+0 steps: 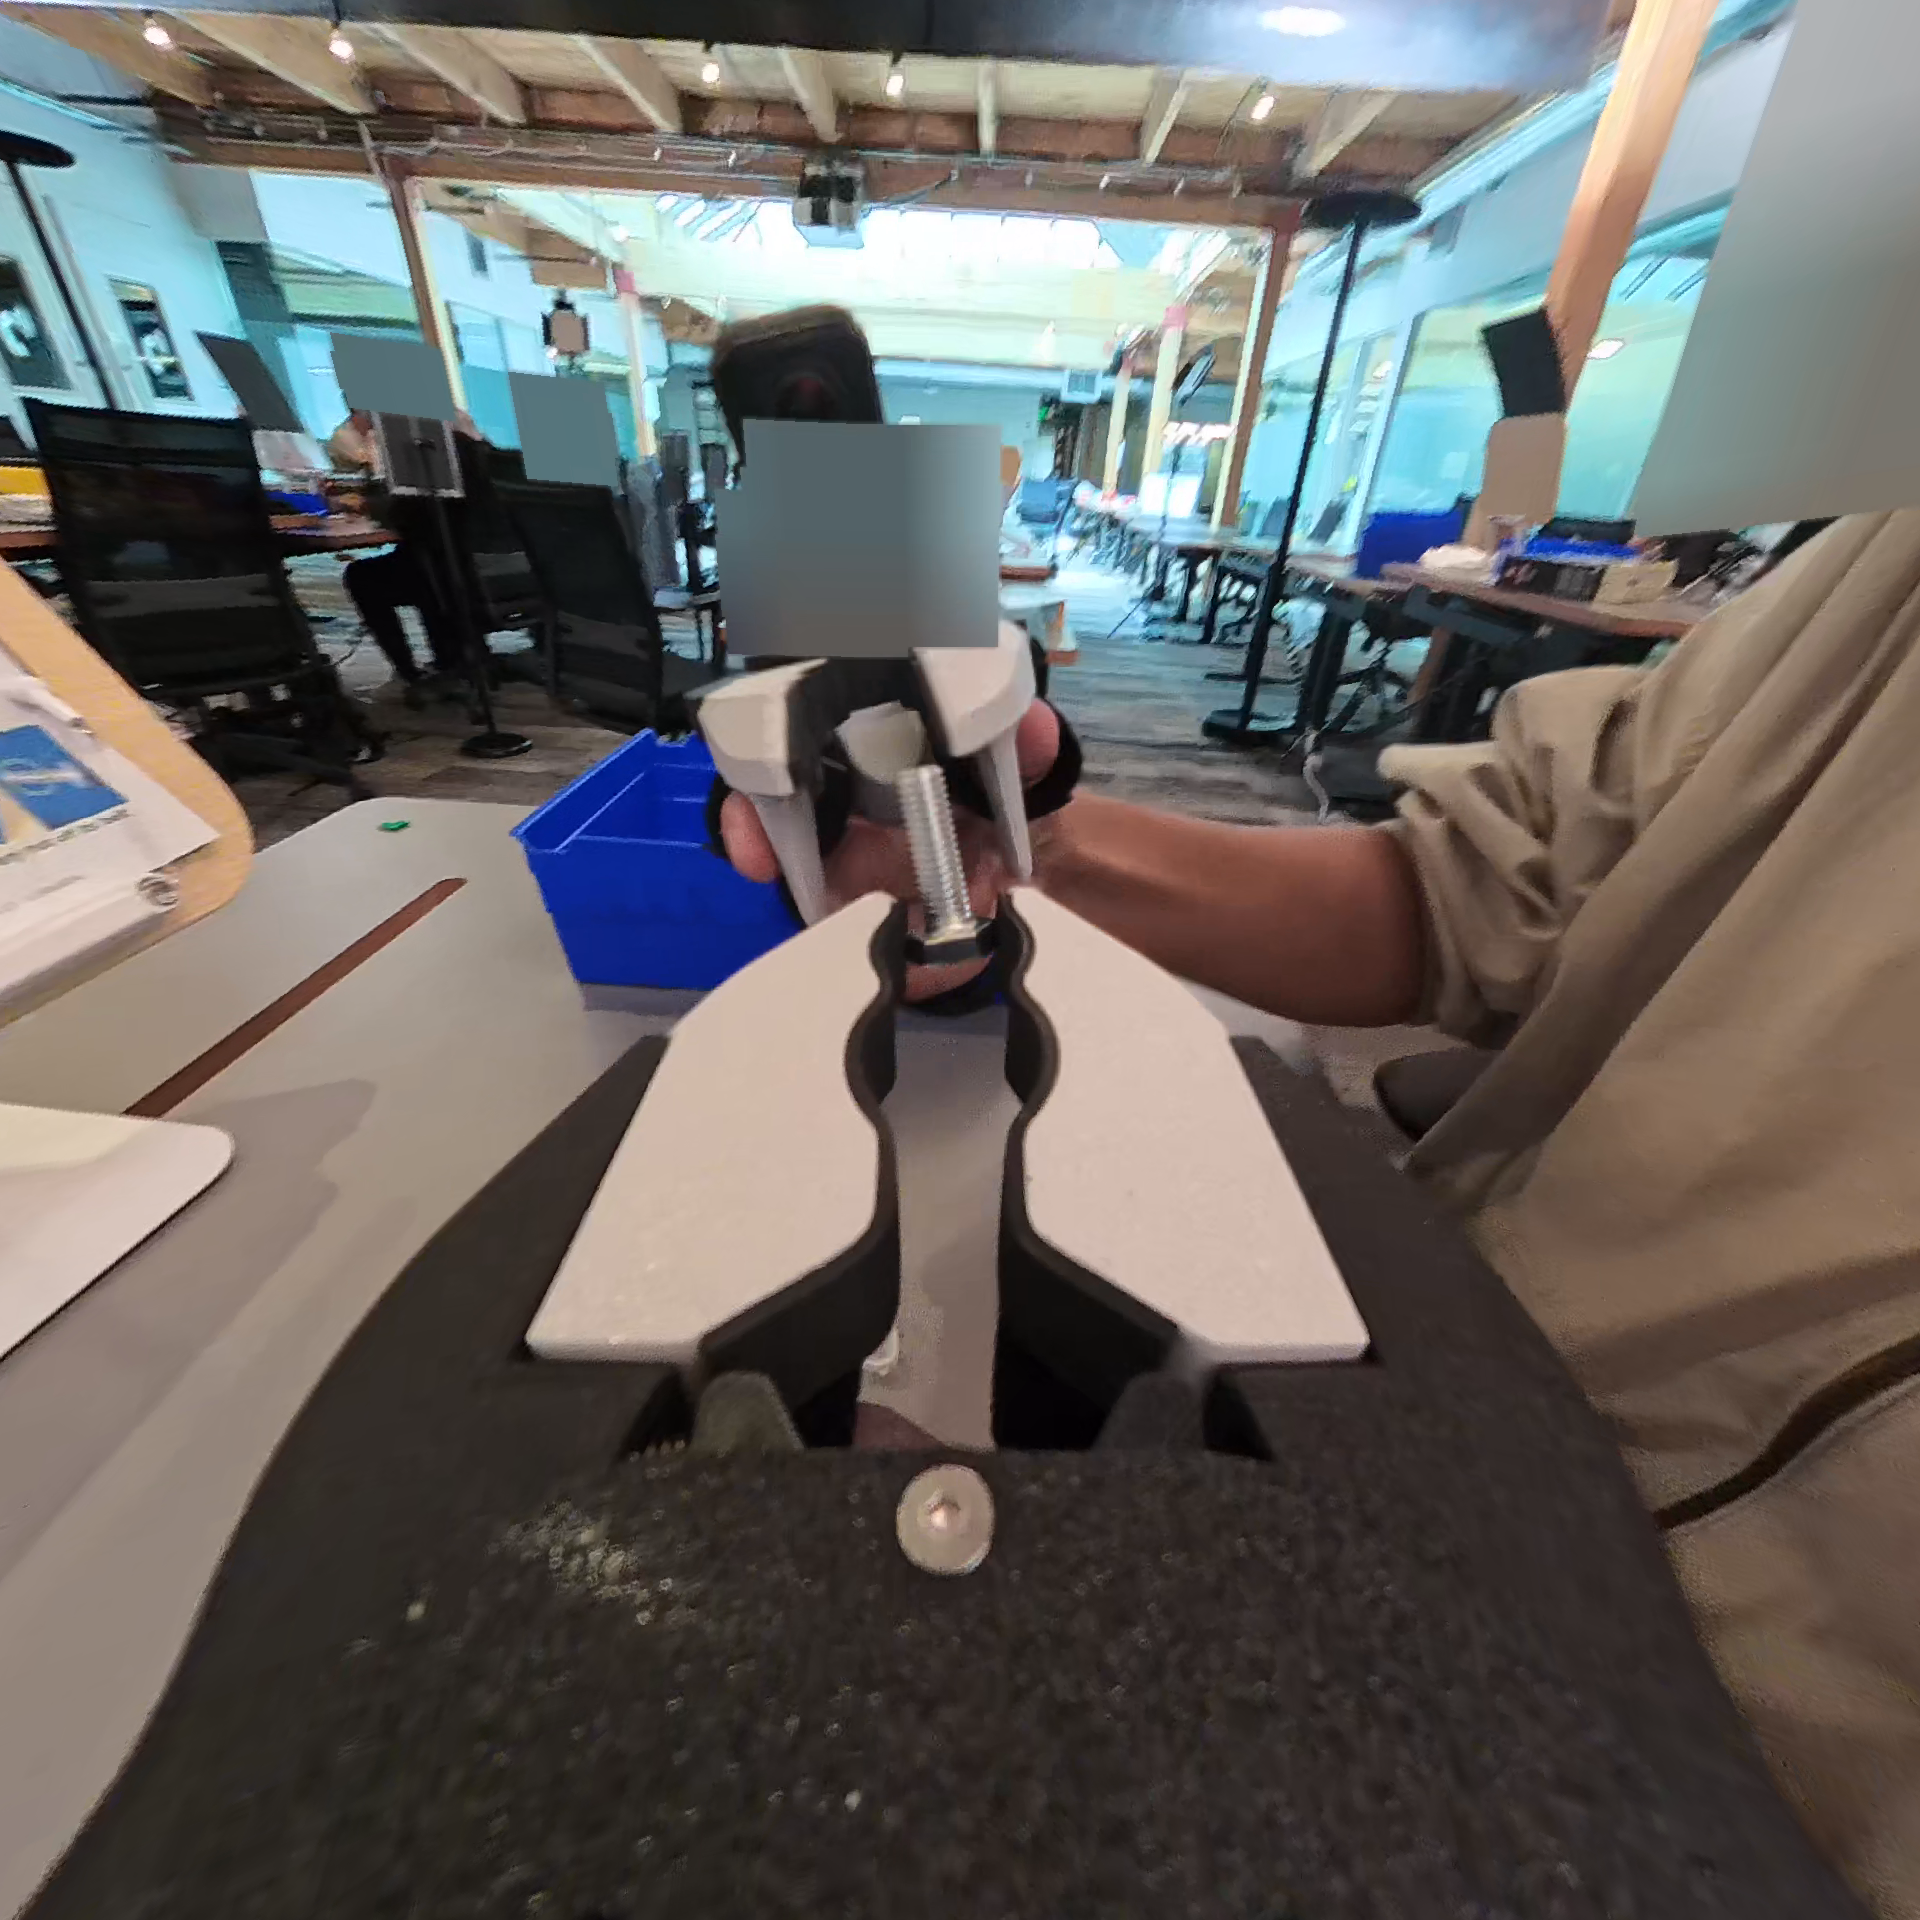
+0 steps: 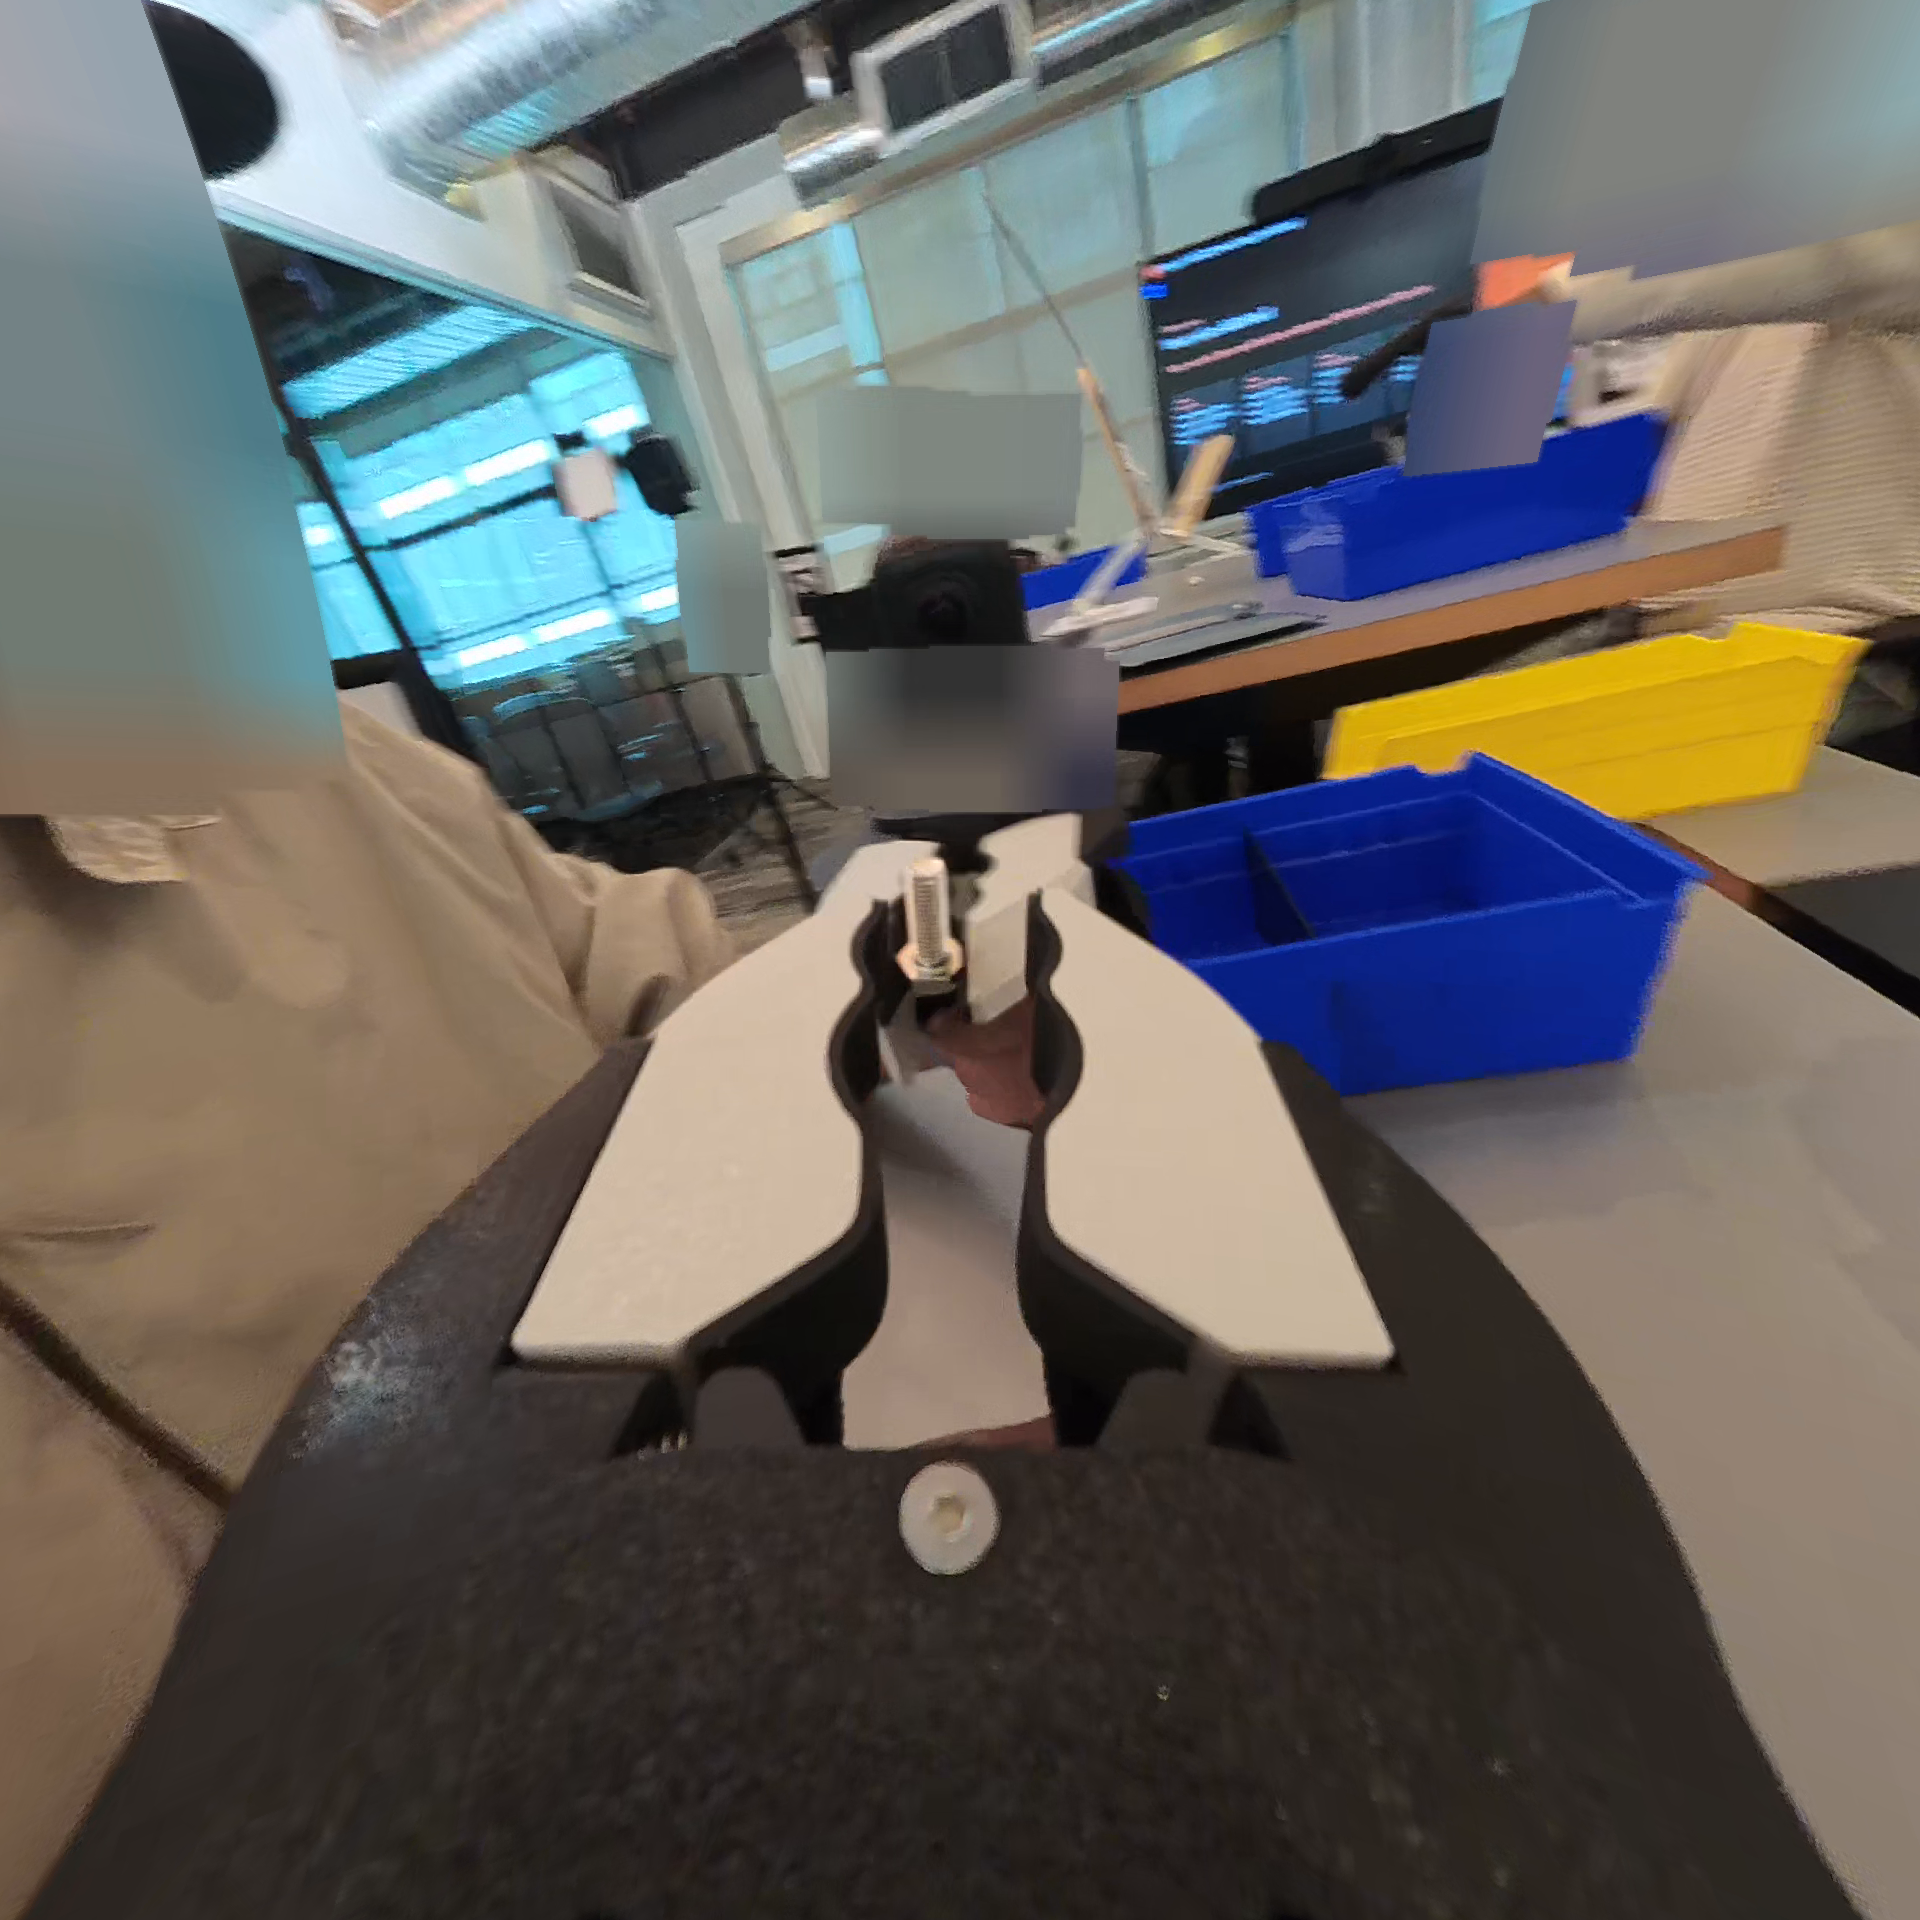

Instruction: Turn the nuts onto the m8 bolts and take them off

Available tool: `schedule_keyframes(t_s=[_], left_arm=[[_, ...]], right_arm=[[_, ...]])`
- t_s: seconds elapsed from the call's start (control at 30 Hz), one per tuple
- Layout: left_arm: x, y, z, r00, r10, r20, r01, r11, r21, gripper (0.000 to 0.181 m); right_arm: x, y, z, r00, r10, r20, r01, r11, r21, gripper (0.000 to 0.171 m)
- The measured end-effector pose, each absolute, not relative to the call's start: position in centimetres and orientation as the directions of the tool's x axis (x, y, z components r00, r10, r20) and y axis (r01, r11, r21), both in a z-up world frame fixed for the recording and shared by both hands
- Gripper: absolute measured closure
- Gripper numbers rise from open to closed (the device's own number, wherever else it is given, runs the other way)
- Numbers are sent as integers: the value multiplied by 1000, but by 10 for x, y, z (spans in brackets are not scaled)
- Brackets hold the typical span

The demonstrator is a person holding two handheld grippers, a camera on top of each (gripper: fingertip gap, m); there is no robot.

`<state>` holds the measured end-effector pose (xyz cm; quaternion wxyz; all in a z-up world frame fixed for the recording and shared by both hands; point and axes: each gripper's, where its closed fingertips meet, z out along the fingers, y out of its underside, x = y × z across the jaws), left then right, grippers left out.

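Observation:
A silver M8 bolt point(image 1: 928, 842) stands upright, hex head down. My left gripper point(image 1: 945, 930) is shut on the head, held above the grey table point(image 1: 312, 1091). My right gripper point(image 1: 914, 883) faces it from the far side, open, with one finger on each side of the threaded shaft. In the right wrist view the bolt point(image 2: 923, 912) stands between my right gripper's point(image 2: 956, 909) spread tips, with the left gripper point(image 2: 940, 1013) just beyond, clamping its head. I cannot make out a separate nut on the bolt.
A blue divided bin point(image 1: 644, 883) point(image 2: 1455, 935) sits on the table right behind the grippers. A yellow bin point(image 2: 1610, 717) lies farther back. A hand and a beige sleeve point(image 1: 1558, 831) reach in from the right. A white board point(image 1: 83, 1195) and papers point(image 1: 62, 810) lie at the left. My left and right fingertips are right by each other.

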<state>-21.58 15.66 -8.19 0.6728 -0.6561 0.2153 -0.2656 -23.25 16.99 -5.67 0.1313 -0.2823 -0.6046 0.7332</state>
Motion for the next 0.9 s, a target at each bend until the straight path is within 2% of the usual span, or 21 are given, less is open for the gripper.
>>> schedule_keyframes(t_s=[0.13, 0.23, 0.3, 0.37, 0.4, 0.47, 0.53, 0.57, 0.63, 0.7, 0.9], left_arm=[[-237, 170, -103, 854, -519, 17, -5, -41, -999, 165], [-255, 177, -120, 909, -416, 34, 5, -69, -998, 165], [-258, 174, -129, 923, -382, 37, 4, -86, -996, 165], [-258, 169, -137, 933, -356, 42, 7, -99, -995, 165], [-256, 166, -142, 938, -346, 34, -3, -106, -994, 165], [-257, 163, -151, 953, -303, 9, -26, -113, -993, 165], [-256, 163, -159, 954, -299, 12, -26, -122, -992, 165], [-254, 163, -162, 950, -310, 23, -18, -129, -992, 165], [-247, 164, -165, 942, -335, 28, -16, -130, -991, 165], [-241, 164, -165, 934, -357, 24, -24, -128, -992, 165], [-228, 165, -174, 920, -390, 31, -29, -147, -989, 165]], right_arm=[[-232, 210, -87, -585, 764, -273, 191, -198, -961, 148], [-202, 241, -116, -281, 951, -132, 252, -60, -966, 145], [-170, 234, -140, -172, 981, -93, 347, -28, -937, 137], [-144, 204, -168, -157, 983, -91, 428, -15, -904, 130], [-135, 188, -187, -149, 986, -72, 476, 8, -879, 132], [-124, 173, -230, -102, 993, 64, 598, 113, -794, 130], [-119, 181, -259, -37, 981, 190, 679, 164, -716, 138], [-116, 192, -270, 1, 981, 196, 713, 137, -688, 143], [-116, 192, -281, 2, 999, 39, 723, 25, -690, 148], [-122, 181, -273, -48, 995, -91, 689, -33, -724, 144], [-127, 147, -263, -194, 979, -56, 690, 96, -718, 147]])
